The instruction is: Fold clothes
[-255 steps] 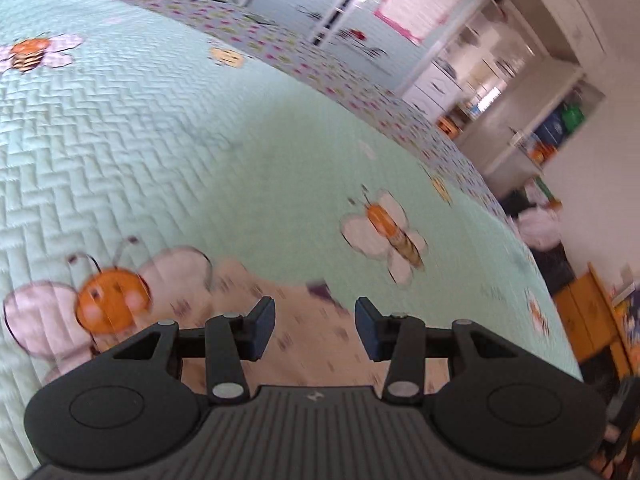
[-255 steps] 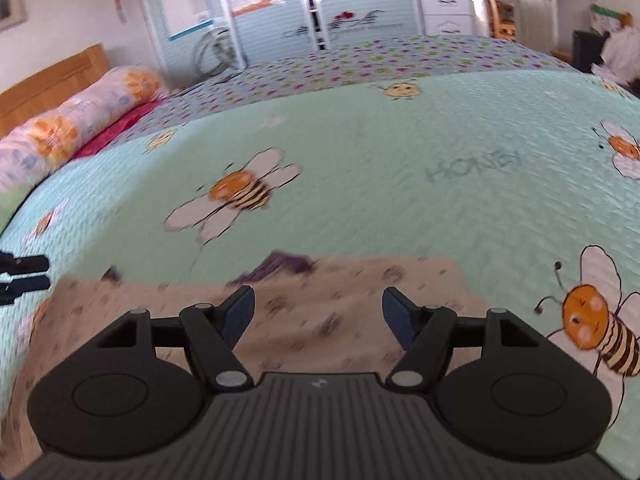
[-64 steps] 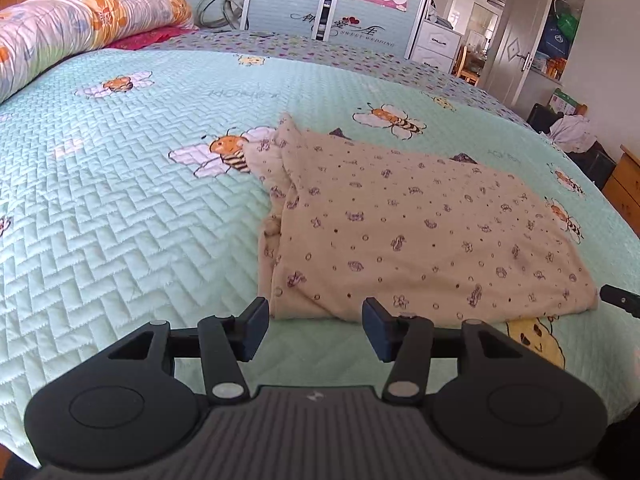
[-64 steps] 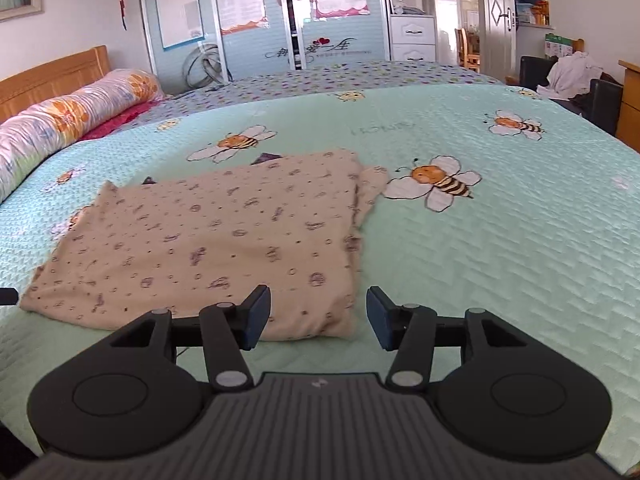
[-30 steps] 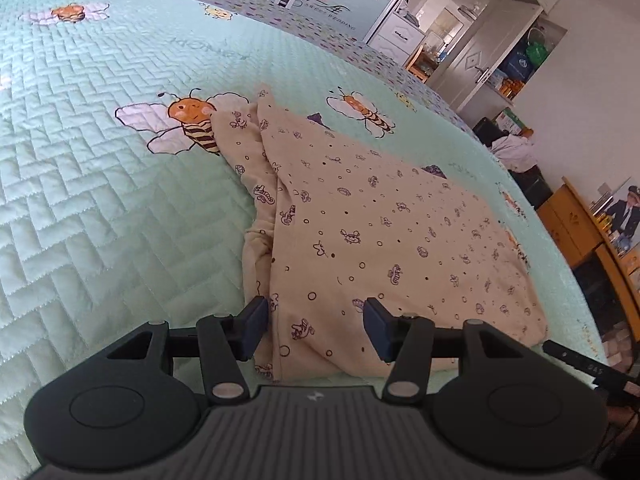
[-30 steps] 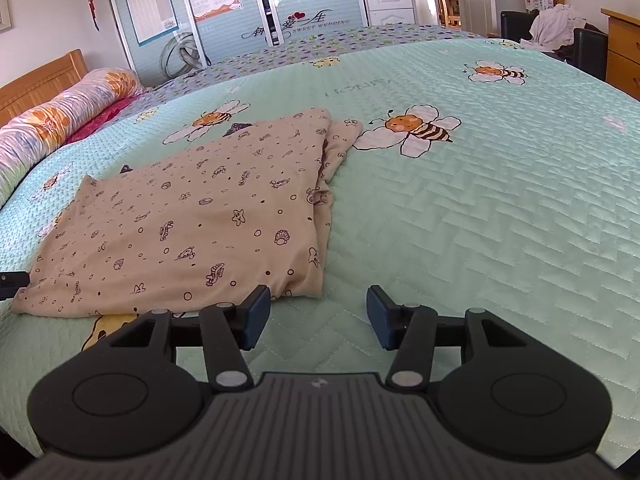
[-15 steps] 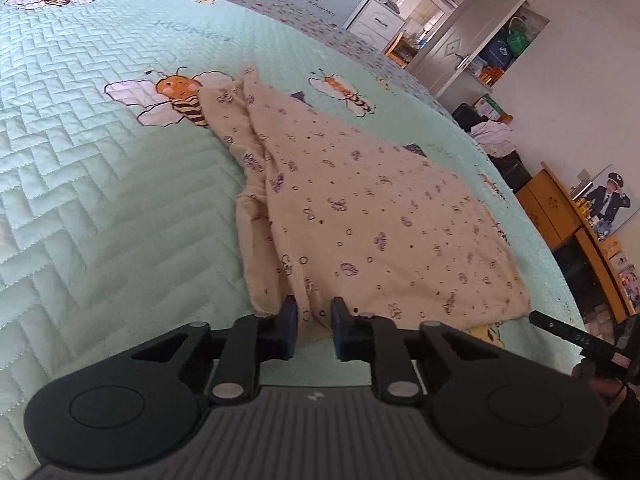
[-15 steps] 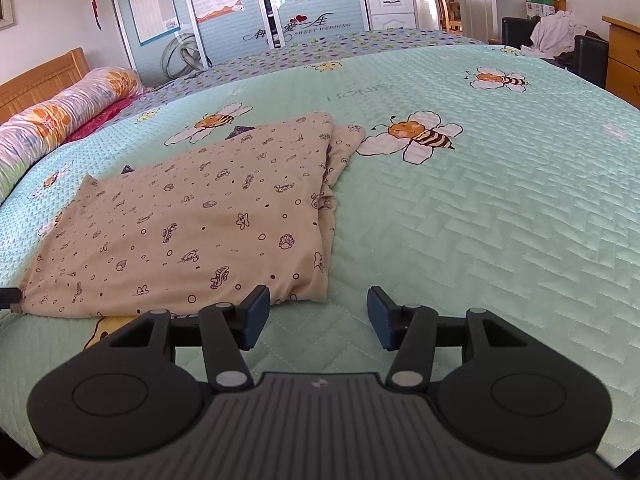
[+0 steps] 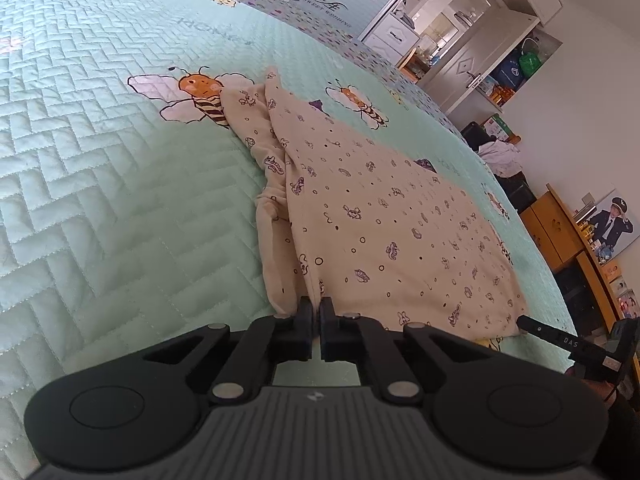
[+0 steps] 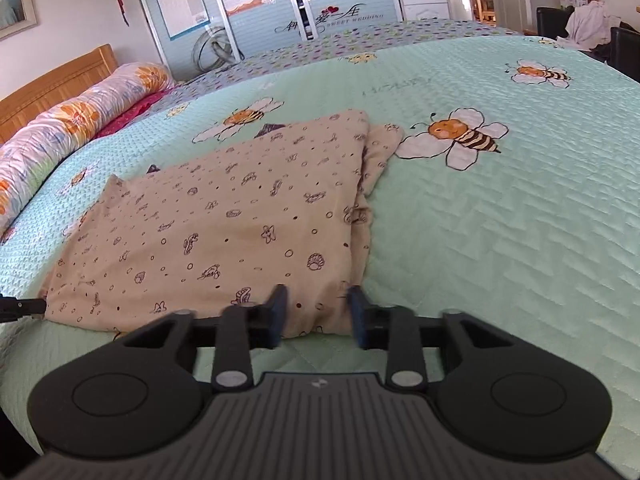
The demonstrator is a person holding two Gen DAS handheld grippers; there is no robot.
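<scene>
Left gripper [image 9: 315,322] pinches the thin, floppy beige garment's [image 9: 384,216] near corner; right gripper [image 10: 316,312], jaws just closing, straddles the other corner without yet pressing it.

The right gripper [image 10: 316,312], jaws just closing, straddles the beige garment's [image 10: 224,232] near corner.

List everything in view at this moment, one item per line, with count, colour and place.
garment: one, beige with dark small prints, folded flat on the bed.
bedspread: one, mint green with bee prints, covering the bed.
bolster: one, floral orange and white, by the headboard.
headboard: one, wooden, far left.
wardrobe: one, pale blue doors with posters, beyond the bed.
left claw: one, black, shut on the garment's near corner.
right claw: one, black, jaws just closing, astride the garment's other near corner.
</scene>
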